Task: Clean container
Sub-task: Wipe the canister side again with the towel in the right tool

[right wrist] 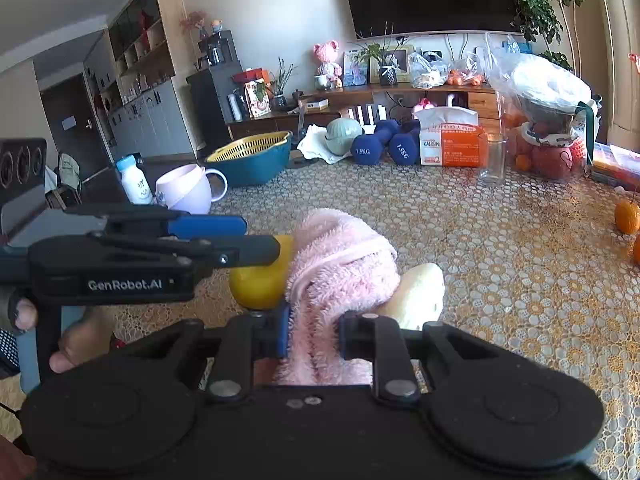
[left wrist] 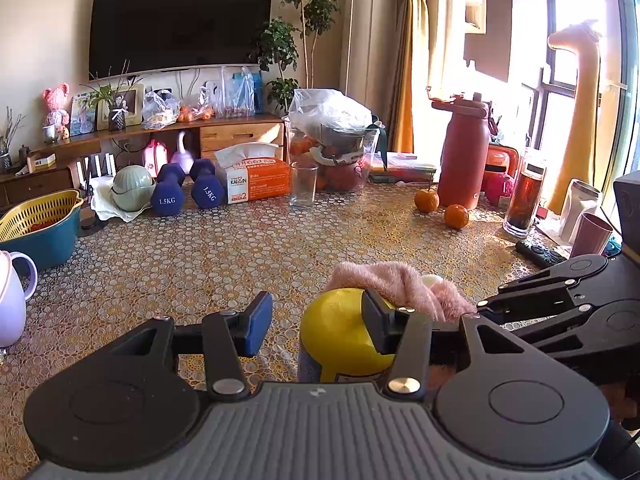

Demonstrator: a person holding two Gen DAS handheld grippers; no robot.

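A container with a yellow domed lid (left wrist: 340, 336) stands on the table close in front of me. My left gripper (left wrist: 316, 324) is open around that lid: the right finger touches it, while the blue-padded left finger stands clear with a gap. A fluffy pink cloth (right wrist: 340, 264) is draped against the yellow lid (right wrist: 260, 280), with a cream part (right wrist: 420, 292) beside it. My right gripper (right wrist: 314, 336) is shut on the pink cloth. In the left wrist view the right gripper (left wrist: 490, 300) comes in from the right at the cloth (left wrist: 400, 284). A hand holds the left gripper (right wrist: 262, 240).
The table wears a patterned lace cover (left wrist: 200, 256). At the back stand blue dumbbells (left wrist: 188, 192), a tissue box (left wrist: 256, 180), a glass (left wrist: 303, 183) and a red bottle (left wrist: 462, 152). Two oranges (left wrist: 456, 216), a remote (left wrist: 540, 254), a lilac mug (right wrist: 188, 188) and a teal basin (right wrist: 252, 160) are also here.
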